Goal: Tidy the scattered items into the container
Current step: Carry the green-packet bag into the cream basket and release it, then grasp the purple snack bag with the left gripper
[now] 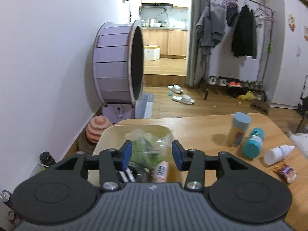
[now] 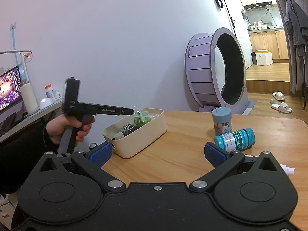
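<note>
left gripper (image 1: 152, 155) jaws apart above tub (image 2: 152, 127), green bag (image 1: 146, 148) lying inside it | right gripper (image 2: 157, 154) jaws wide apart, empty, facing teal bottle (image 2: 234, 139) lying right of tub, likely next pick

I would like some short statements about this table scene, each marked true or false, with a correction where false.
1. The left claw is open above the cream container. True.
2. The green plastic bag lies on the table outside the container. False: it is inside the container.
3. The teal-capped bottle lies on its side. True.
4. The right claw grips the blue-lidded jar. False: it is open and holds nothing.
5. The jar stands upright. True.
</note>
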Action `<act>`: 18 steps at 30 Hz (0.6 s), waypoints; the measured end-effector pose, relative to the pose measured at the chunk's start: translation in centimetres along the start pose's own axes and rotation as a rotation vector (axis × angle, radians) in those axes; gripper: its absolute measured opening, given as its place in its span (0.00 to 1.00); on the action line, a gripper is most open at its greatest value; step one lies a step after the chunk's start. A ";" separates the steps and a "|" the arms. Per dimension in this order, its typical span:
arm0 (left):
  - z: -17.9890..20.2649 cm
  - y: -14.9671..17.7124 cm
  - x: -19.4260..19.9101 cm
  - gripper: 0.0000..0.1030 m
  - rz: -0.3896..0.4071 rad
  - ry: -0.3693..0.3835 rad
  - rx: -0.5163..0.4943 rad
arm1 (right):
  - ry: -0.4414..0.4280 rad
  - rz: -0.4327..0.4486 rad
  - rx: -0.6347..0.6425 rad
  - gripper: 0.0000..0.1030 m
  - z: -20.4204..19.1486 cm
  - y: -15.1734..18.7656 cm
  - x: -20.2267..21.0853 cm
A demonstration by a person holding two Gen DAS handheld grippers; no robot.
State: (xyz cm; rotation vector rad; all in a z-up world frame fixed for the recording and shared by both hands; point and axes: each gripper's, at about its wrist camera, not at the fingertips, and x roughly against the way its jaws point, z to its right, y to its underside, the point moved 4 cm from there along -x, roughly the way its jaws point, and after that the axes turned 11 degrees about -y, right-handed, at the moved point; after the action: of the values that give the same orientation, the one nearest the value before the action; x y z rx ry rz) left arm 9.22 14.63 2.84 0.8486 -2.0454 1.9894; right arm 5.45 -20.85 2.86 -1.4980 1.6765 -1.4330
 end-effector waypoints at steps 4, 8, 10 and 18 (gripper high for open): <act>3.1 0.5 1.8 0.46 0.018 0.090 -0.042 | 0.014 0.008 0.000 1.00 0.2 -0.2 0.2; 6.9 1.6 2.5 0.47 -0.003 0.212 -0.067 | 0.043 0.019 -0.004 1.00 0.8 -0.2 1.3; 9.0 2.3 2.4 0.48 -0.018 0.272 -0.087 | 0.072 0.018 0.002 1.00 1.1 -0.2 2.1; 16.4 5.8 1.1 0.48 -0.100 0.471 -0.148 | 0.169 0.001 -0.013 1.00 3.3 0.5 5.7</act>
State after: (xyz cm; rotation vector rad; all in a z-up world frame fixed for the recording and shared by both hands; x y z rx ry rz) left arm 9.76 -1.72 -3.25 0.3928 -1.8082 1.7497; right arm 6.40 -27.35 2.92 -1.4158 1.7875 -1.5900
